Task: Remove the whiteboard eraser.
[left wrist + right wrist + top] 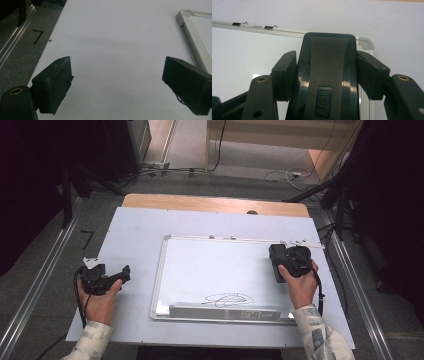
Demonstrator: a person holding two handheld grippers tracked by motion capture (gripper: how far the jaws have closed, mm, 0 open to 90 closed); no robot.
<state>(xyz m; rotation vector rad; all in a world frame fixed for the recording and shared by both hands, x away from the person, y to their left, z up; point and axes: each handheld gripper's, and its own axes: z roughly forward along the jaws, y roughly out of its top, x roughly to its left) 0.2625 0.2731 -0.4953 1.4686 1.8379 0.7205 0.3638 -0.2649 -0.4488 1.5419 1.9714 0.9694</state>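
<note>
- Two hand-held grippers are over a white surface (pixel 135 227) that carries a whiteboard (pixel 210 265) with a silver frame
- On the person's left, the left gripper (pixel 116 276) sits in the left hand (pixel 98 301), well to the left of the whiteboard, over bare white surface
- Its fingers (pixel 53 85) stand wide apart in the left gripper view, with nothing between them but the white surface; the whiteboard's frame corner (pixel 186 15) shows at the upper right of that view
- On the person's right, the right gripper (pixel 278 262) is held by the right hand (pixel 301 287) over the whiteboard's right part, near its upper right corner
- Its fingers (pixel 284 76) are closed against both sides of a black whiteboard eraser (pixel 327 75), which bears the raised word "deli" on its back and stands between them in the right gripper view
- From the high view the eraser (pixel 276 256) lies over the board's white face, just inside the right edge of the frame; whether it touches the board cannot be told
- A black scribble (pixel 229 298) marks the lower middle of the whiteboard, just above the grey tray (pixel 225 312) along its near edge, and well apart from the eraser
- Two small clips (pixel 269 26) sit on the board's far frame rail
- A black cable (pixel 319 292) trails from the right gripper past the wrist
- Patterned sleeves (pixel 320 335) cover both forearms at the bottom of the high view
</note>
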